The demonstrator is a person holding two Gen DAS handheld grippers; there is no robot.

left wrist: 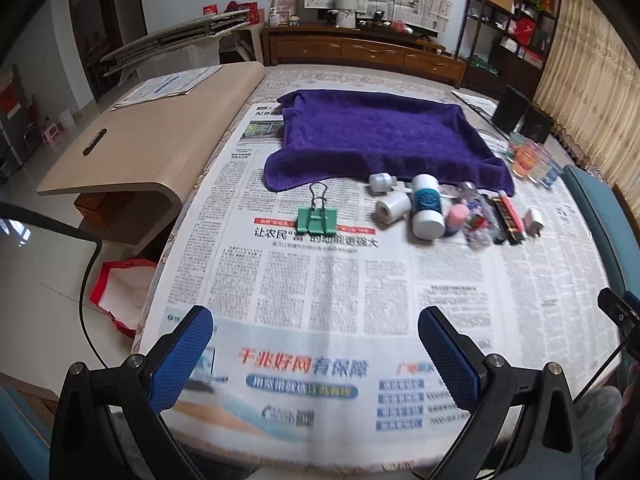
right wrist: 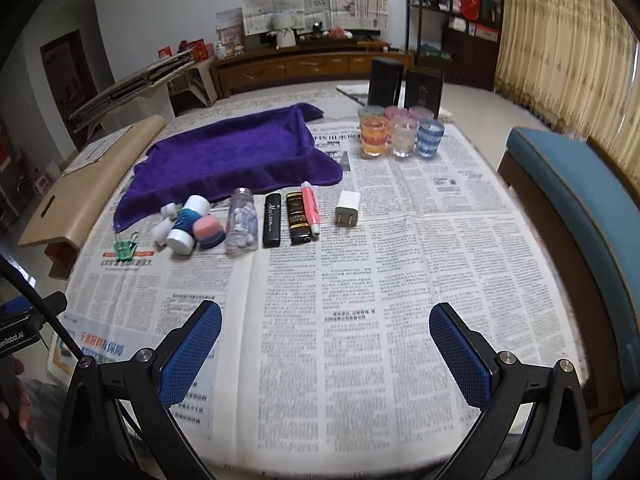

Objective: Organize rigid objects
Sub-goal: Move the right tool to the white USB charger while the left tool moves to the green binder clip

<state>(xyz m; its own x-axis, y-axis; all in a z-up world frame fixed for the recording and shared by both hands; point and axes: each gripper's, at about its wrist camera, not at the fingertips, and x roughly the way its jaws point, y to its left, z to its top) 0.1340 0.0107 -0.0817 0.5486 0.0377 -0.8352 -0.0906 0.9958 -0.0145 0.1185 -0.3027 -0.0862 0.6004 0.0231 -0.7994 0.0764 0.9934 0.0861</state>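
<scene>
A row of small objects lies on the newspaper-covered table [right wrist: 400, 240] in front of a purple towel [right wrist: 232, 152]: a green binder clip [left wrist: 317, 216], white caps [left wrist: 394, 205], a white and blue bottle [left wrist: 427, 210], a pink and blue jar [right wrist: 208, 231], a clear pill bottle [right wrist: 241, 222], a black case [right wrist: 272, 220], a dark box [right wrist: 298, 218], a pink pen [right wrist: 310, 208] and a white charger plug [right wrist: 347, 208]. My left gripper [left wrist: 316, 344] and right gripper [right wrist: 326, 340] hover open over the near newspaper, well short of the row, with nothing between their fingers.
Several coloured glass cups [right wrist: 400, 136] stand at the back right before two dark boxes [right wrist: 404, 84]. A wooden bench [left wrist: 152, 140] adjoins the table's left side. A teal chair [right wrist: 572, 208] stands at the right. A red bag [left wrist: 120, 292] lies on the floor.
</scene>
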